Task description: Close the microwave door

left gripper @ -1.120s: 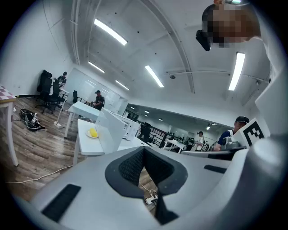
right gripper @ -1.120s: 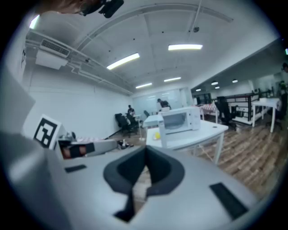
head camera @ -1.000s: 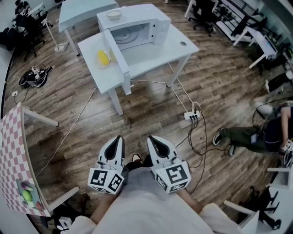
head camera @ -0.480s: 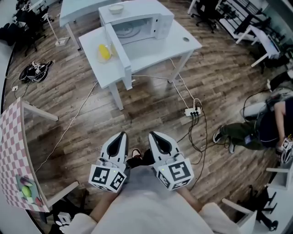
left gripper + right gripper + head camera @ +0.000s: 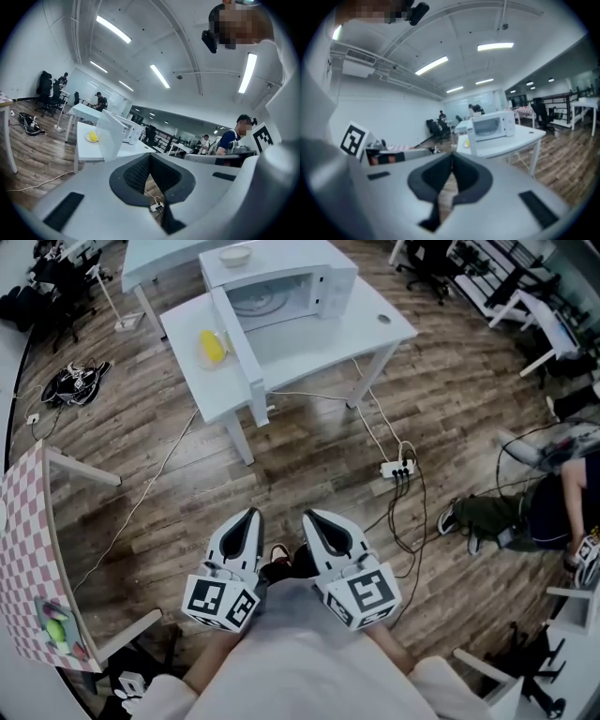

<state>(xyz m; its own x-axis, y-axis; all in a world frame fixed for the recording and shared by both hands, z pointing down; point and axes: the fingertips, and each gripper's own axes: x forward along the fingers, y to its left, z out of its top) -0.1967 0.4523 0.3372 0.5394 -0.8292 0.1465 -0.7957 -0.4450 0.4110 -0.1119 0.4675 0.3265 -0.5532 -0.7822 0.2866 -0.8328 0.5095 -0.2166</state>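
Wood-plank floor [image 5: 309,446] fills most of the head view, with a white tabletop [image 5: 375,329] at the far end. On it sits a white microwave [image 5: 314,263], its door [image 5: 241,343] swung wide open and jutting toward the tabletop's near edge. The left gripper [image 5: 249,516] and right gripper [image 5: 310,518] are side by side close to the person's body, well apart from the microwave; both pairs of jaws are closed tip to tip, holding nothing. A yellow object [image 5: 212,348] lies left of the door, and a bowl [image 5: 236,256] rests on the microwave.

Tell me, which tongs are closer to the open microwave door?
Left, slightly. Both are far from the door: left tongs nearly in line with it, right tongs offset to its right.
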